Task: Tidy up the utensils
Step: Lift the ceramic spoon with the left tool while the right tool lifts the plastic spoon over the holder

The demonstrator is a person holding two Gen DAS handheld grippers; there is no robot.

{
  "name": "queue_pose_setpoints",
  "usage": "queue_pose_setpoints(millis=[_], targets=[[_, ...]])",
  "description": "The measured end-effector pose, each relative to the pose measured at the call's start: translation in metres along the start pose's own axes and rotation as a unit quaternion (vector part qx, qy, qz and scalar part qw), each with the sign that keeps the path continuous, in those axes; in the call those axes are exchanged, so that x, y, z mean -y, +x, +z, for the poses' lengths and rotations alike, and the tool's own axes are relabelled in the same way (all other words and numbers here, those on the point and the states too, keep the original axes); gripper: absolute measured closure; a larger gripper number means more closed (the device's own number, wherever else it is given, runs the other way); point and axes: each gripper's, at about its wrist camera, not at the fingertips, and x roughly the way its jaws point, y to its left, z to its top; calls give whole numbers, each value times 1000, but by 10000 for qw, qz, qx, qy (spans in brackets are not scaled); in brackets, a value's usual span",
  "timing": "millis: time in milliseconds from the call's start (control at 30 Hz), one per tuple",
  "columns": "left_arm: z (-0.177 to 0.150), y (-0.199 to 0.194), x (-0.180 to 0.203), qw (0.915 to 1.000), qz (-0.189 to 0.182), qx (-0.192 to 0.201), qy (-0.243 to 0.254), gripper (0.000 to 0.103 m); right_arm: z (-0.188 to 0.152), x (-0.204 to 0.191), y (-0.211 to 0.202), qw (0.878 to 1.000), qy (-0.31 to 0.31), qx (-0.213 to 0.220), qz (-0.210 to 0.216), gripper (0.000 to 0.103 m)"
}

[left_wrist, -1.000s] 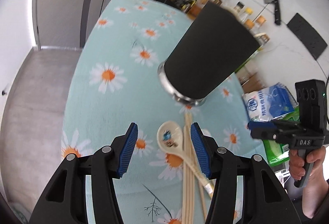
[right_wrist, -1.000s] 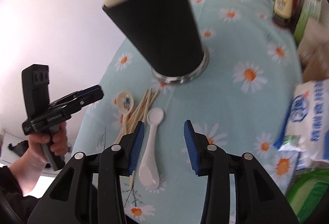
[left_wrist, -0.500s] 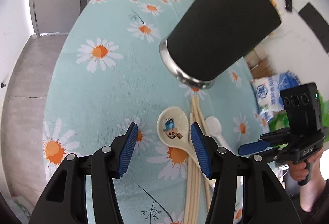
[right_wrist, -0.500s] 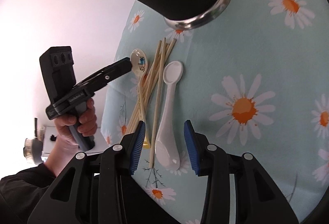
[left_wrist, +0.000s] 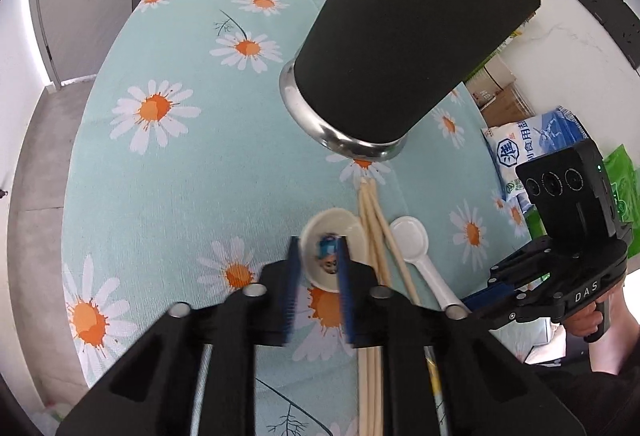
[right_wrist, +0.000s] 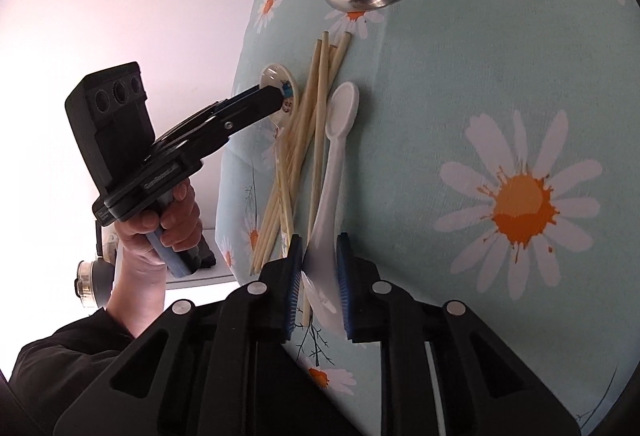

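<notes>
On the daisy-cloth worktop point(left_wrist: 168, 172), the left gripper point(left_wrist: 318, 276) has just been closing its jaws over the cartoon spoon point(left_wrist: 334, 232), seemingly pinching its bowl; the right gripper point(right_wrist: 318, 272) has just been closing its jaws on the white spoon point(right_wrist: 332, 172)'s handle beside the chopsticks point(right_wrist: 304, 140).

The left gripper point(left_wrist: 318, 268) had just been closing over the bowl of the patterned spoon point(left_wrist: 334, 236), which lay beside the chopsticks point(left_wrist: 374, 232) near the black holder point(left_wrist: 404, 36).
</notes>
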Motion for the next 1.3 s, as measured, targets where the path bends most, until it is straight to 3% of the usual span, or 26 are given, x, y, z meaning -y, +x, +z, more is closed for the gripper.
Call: queue_pose_setpoints(millis=[33,200,567,1000,1300], targets=[[0,0,0,10000,38,1,7,96,1,2,-1,10000,40,16,47,85],[0,0,-4,10000,36,4,-10,97,-4,9,-13,9996,139,121,218,89],[-1,-21,5,9995,-28,322,5,100,-18,0,-34,9987,-79,490,124,90],[3,-84,46,9901,269,1312,412,100,-30,-48,-85,9847,-899,1488,-70,90],[16,-132,76,9745,434,2020,874,100,-29,-90,-115,9640,-1553,2150,-181,90]])
